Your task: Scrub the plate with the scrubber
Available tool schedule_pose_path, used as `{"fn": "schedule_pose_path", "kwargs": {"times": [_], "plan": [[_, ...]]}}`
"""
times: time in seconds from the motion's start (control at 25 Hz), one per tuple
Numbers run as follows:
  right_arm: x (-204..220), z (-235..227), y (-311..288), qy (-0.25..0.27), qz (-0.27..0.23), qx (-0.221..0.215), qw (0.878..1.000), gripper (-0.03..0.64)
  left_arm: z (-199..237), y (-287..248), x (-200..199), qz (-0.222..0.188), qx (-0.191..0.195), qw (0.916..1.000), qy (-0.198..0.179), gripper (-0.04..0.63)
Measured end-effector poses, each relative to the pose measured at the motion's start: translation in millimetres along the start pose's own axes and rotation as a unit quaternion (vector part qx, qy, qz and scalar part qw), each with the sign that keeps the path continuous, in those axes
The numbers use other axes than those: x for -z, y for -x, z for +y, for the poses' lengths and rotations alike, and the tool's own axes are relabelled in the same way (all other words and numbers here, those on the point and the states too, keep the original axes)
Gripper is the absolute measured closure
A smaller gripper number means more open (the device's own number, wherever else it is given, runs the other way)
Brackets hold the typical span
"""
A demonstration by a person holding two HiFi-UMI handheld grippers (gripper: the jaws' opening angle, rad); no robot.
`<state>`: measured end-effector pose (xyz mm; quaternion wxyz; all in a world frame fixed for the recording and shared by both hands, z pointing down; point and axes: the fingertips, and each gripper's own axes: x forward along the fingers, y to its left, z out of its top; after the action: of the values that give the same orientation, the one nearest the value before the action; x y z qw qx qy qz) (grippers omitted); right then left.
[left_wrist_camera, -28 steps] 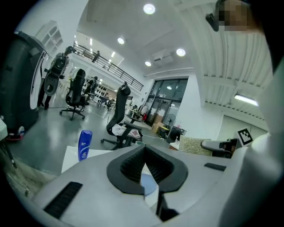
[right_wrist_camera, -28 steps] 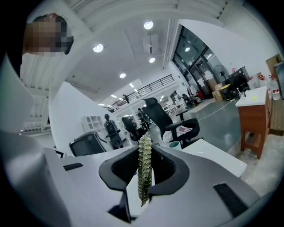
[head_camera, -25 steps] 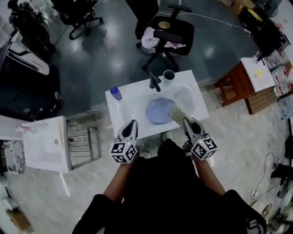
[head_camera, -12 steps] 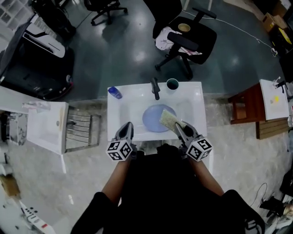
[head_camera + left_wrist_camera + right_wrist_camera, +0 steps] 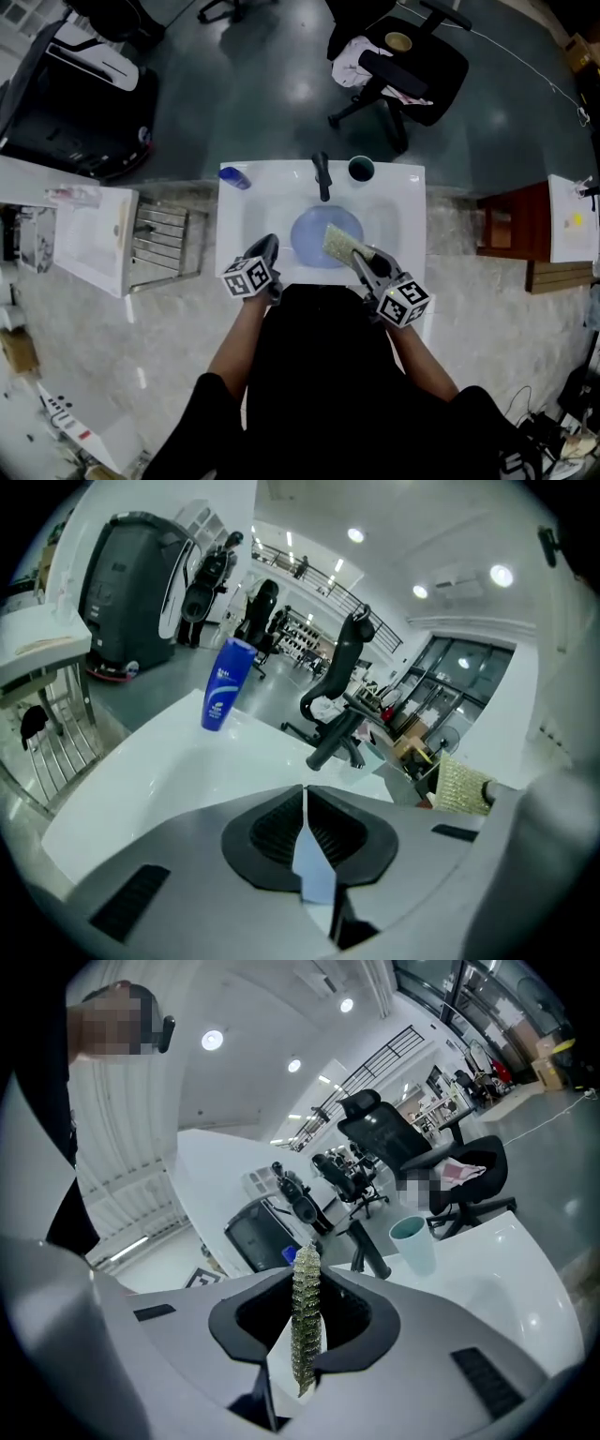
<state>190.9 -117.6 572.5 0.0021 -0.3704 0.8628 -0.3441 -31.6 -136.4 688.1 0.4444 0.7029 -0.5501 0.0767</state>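
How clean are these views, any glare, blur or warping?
Head view: sharp, lamp glare on the floor, edges bowed. Left gripper view: heavy fisheye, bottle crisp, corners dark. Right gripper view: scrubber sharp edge-on, scene tilted.

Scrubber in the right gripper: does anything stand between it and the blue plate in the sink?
Nothing visible does. The scrubber, clamped in the right gripper, is over the right part of the plate; the faucet stands behind the plate, off the path.
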Motion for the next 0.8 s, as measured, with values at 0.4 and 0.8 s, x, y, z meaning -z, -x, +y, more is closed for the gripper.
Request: {"fn": "schedule_pose_path", "kwargs": {"times": [0.4,0.8], "plan": [[21.9,-18.7,-26.5,-0.008,0.041,0.007,0.999,0.555,42.2,-88.1,55.7,0.156,-0.009,0.9876,-0.006,0.476],[30.2,-40.2,-37.5,-0.036,0.040,0.038,0.998,0.555,80.9,-144.5,113.4,0.311,-0.009,0.9500,0.031,0.418]]}}
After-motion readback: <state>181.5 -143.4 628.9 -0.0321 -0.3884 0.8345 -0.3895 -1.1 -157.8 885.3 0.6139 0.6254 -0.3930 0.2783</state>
